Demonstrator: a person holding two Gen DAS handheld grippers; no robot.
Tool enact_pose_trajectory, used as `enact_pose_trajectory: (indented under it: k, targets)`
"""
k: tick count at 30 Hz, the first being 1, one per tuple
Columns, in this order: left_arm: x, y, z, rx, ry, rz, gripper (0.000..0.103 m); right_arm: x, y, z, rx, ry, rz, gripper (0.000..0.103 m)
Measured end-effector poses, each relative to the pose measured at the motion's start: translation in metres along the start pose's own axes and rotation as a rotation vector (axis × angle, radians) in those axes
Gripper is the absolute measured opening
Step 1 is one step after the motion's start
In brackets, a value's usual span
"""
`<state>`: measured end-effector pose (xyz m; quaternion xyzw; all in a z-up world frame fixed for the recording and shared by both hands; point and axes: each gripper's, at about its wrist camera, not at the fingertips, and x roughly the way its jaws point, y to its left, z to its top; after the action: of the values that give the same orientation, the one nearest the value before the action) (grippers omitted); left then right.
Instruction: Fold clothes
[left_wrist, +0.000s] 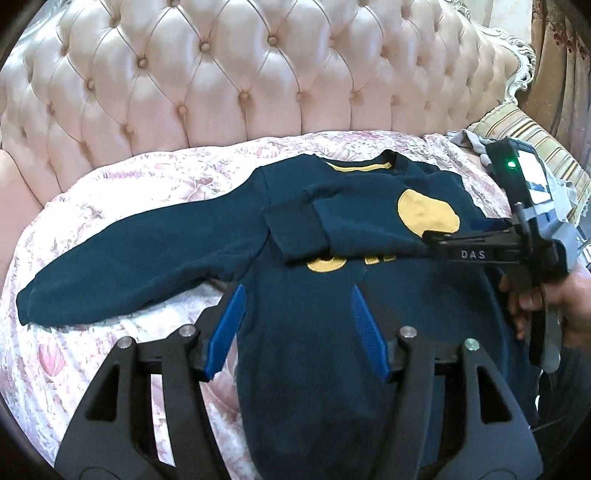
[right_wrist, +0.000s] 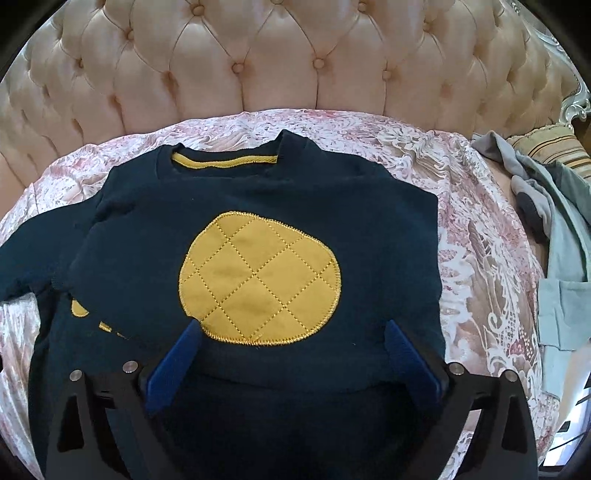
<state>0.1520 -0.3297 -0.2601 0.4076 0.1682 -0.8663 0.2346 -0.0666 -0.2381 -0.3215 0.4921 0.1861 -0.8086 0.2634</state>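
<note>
A dark blue sweater (left_wrist: 306, 332) with a yellow neck lining lies flat on the floral bedspread (left_wrist: 110, 192), collar toward the headboard. One sleeve (right_wrist: 258, 229), with a quilted yellow oval patch (right_wrist: 258, 277), is folded across the chest. The other sleeve (left_wrist: 140, 251) stretches out to the left. My left gripper (left_wrist: 298, 290) hovers over the sweater's lower body, open, with nothing between its blue pads. My right gripper (right_wrist: 293, 325) stands wide open just above the folded sleeve, below the patch. In the left wrist view the right gripper (left_wrist: 458, 230) reaches in from the right, held by a hand (left_wrist: 561, 306).
A tufted pink headboard (left_wrist: 229, 74) rises behind the bed. Grey and pale blue clothes (right_wrist: 554, 258) lie heaped at the bed's right edge, beside a striped pillow (right_wrist: 554, 147). Bare bedspread shows around the sweater on the left and right.
</note>
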Motion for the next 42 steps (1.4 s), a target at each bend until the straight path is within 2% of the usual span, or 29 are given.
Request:
enact_pose_trajectory:
  k: [3, 7, 10, 16, 20, 23, 24, 25, 28, 30, 34, 36, 40, 42]
  targets:
    - [0.000, 0.000, -0.005, 0.002, 0.012, -0.008, 0.064, -0.005, 0.001, 0.003, -0.010, 0.015, -0.011, 0.101]
    - [-0.001, -0.002, -0.009, 0.012, 0.014, -0.021, 0.064, -0.042, 0.004, -0.004, -0.041, -0.067, -0.074, 0.101]
    - [-0.002, -0.004, -0.013, 0.019, 0.020, -0.031, 0.064, -0.057, 0.004, -0.022, -0.055, -0.069, -0.103, 0.101]
    - [0.014, -0.014, -0.022, 0.040, 0.082, -0.068, 0.064, -0.038, 0.000, -0.062, -0.048, 0.025, -0.080, 0.101]
    - [0.032, -0.021, -0.031, 0.041, 0.155, -0.102, 0.065, -0.031, -0.017, -0.067, 0.061, 0.014, -0.003, 0.103]
    - [0.044, -0.024, -0.039, 0.036, 0.204, -0.117, 0.070, -0.032, -0.015, -0.069, 0.049, 0.006, -0.012, 0.103]
    - [0.044, -0.022, -0.039, 0.024, 0.197, -0.105, 0.078, -0.032, -0.015, -0.070, 0.051, 0.004, -0.010, 0.103]
    - [0.044, -0.020, -0.040, 0.011, 0.196, -0.102, 0.082, -0.031, -0.015, -0.070, 0.054, 0.002, -0.008, 0.103]
    - [0.049, -0.006, -0.044, -0.095, 0.219, -0.168, 0.083, -0.032, -0.015, -0.071, 0.053, -0.014, -0.007, 0.103]
    - [0.049, 0.000, -0.047, -0.132, 0.213, -0.200, 0.083, -0.033, -0.016, -0.070, 0.052, -0.022, -0.006, 0.103]
    - [0.034, -0.006, -0.055, -0.106, 0.134, -0.192, 0.083, -0.034, -0.016, -0.071, 0.050, -0.026, -0.003, 0.103]
    - [0.022, -0.011, -0.060, -0.103, 0.114, -0.221, 0.083, -0.033, -0.016, -0.070, 0.049, -0.015, 0.002, 0.103]
    - [0.016, -0.026, -0.068, -0.101, 0.144, -0.322, 0.083, -0.032, -0.017, -0.066, 0.050, 0.013, 0.007, 0.103]
    - [0.017, -0.032, -0.070, -0.065, 0.143, -0.305, 0.083, -0.032, -0.017, -0.065, 0.049, 0.025, 0.009, 0.103]
